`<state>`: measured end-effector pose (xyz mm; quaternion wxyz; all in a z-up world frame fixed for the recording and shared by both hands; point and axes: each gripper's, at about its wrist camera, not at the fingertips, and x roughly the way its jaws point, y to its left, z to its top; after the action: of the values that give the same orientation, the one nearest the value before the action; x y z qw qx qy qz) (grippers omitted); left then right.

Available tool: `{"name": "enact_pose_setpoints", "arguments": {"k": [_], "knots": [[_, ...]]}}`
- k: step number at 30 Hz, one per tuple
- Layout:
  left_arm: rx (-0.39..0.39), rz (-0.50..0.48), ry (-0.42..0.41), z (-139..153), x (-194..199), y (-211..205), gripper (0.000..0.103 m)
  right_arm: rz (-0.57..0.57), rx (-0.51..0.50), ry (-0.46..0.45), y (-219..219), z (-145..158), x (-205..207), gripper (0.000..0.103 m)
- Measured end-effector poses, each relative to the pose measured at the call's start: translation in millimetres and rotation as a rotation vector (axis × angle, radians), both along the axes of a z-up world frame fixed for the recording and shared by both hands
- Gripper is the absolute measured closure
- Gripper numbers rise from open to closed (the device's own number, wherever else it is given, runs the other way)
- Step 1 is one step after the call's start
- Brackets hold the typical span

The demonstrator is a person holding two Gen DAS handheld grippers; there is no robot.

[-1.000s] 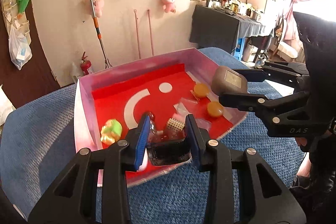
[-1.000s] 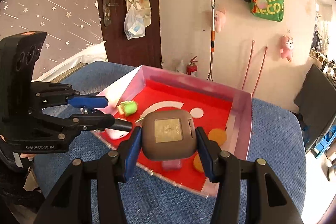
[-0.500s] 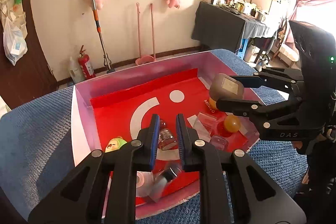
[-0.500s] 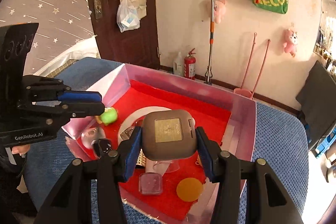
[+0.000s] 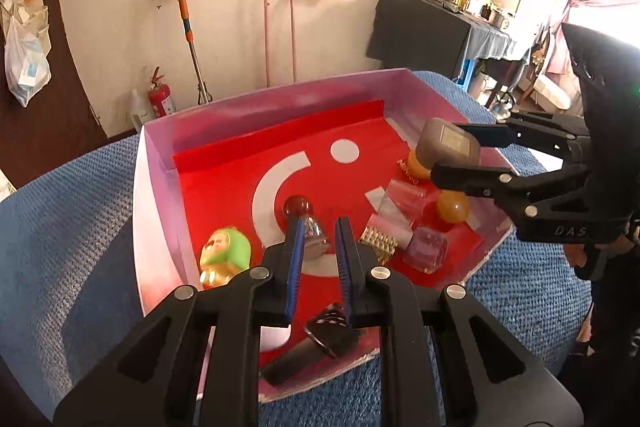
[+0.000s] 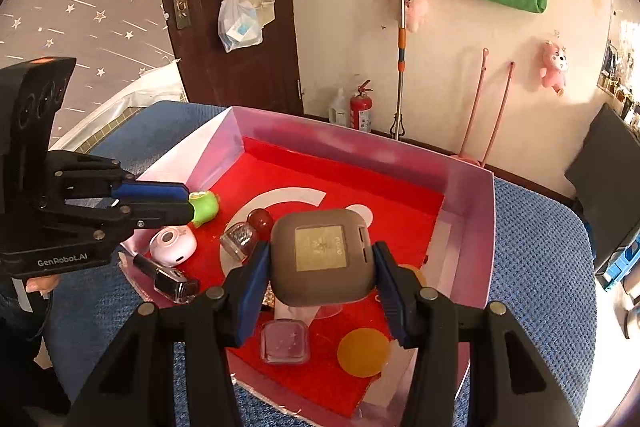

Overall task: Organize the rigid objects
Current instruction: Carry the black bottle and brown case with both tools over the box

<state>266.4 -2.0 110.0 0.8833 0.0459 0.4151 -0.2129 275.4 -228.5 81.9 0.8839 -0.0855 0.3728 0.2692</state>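
Observation:
A shallow pink box with a red floor point(image 5: 224, 163) point(image 6: 472, 195) sits on blue fabric. My right gripper point(image 6: 322, 267) is shut on a brown rounded case point(image 6: 324, 255) point(image 5: 448, 147) and holds it above the box's right side. My left gripper point(image 5: 318, 251) point(image 6: 188, 199) is empty, its jaws a narrow gap apart, above the box's near left part. Below it lie a clear bottle with a red ball cap point(image 5: 306, 223) point(image 6: 248, 231), a dark bottle point(image 5: 320, 339) point(image 6: 172, 279) and a green toy figure point(image 5: 224, 259) point(image 6: 204, 205).
Also in the box are a pink round compact point(image 6: 173, 245), a clear square bottle point(image 5: 426, 249) point(image 6: 285, 343), amber balls point(image 5: 452, 207) point(image 6: 363, 351) and a clear cup point(image 5: 402, 199). A wall with a mop point(image 5: 184, 11) and a fire extinguisher point(image 6: 361, 107) stands behind.
My left gripper let go of the dark bottle, which now lies in the box's near corner, then rose with its jaws closing. My right gripper carried the brown case further over the box.

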Motion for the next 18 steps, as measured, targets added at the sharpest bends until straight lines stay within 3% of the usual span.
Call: {"name": "enact_pose_setpoints", "arguments": {"k": [18], "knots": [[0.069, -0.084, 0.072, -25.8, -22.6, -2.8, 0.087, -0.034, 0.017, 0.04, -15.9, -10.2, -25.8, 0.049]]}}
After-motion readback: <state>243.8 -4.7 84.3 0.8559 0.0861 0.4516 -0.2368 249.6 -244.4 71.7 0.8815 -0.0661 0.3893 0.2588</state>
